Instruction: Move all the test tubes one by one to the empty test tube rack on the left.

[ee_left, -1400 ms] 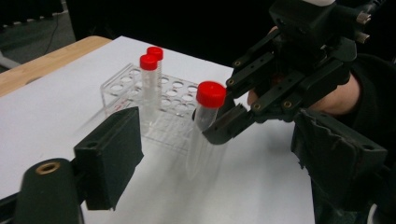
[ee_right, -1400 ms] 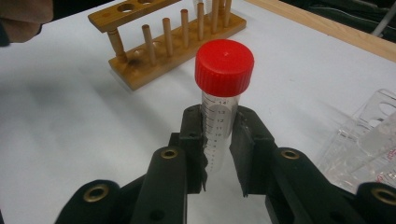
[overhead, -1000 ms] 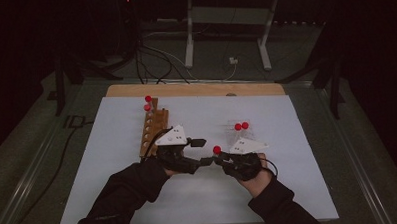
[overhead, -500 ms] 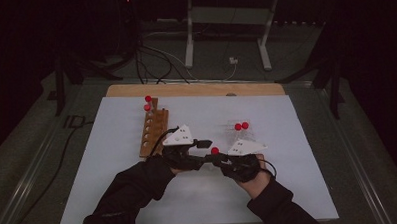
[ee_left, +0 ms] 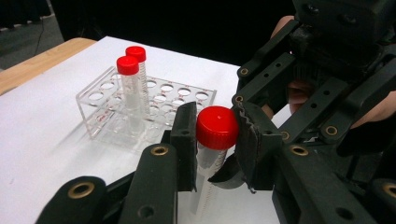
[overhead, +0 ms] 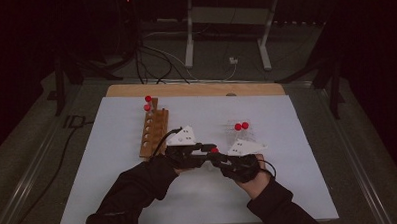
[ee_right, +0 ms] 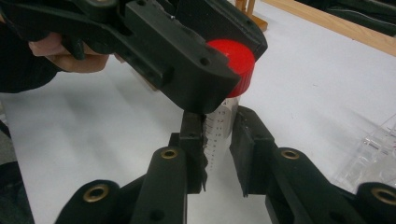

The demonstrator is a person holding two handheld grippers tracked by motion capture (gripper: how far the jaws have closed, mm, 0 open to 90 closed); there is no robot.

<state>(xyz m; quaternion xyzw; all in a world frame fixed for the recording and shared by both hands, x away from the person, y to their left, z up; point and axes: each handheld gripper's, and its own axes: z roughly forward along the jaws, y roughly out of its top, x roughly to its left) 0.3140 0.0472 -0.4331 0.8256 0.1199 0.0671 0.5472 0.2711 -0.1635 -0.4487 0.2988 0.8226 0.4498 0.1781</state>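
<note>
surface: white table (overhead: 114, 195) | on it: wooden rack (overhead: 153, 133), left; clear rack (ee_left: 154, 100), right

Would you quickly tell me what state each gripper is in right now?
Left gripper: jaws just closed on the tube's red cap.
Right gripper: shut on the clear tube body.
</note>
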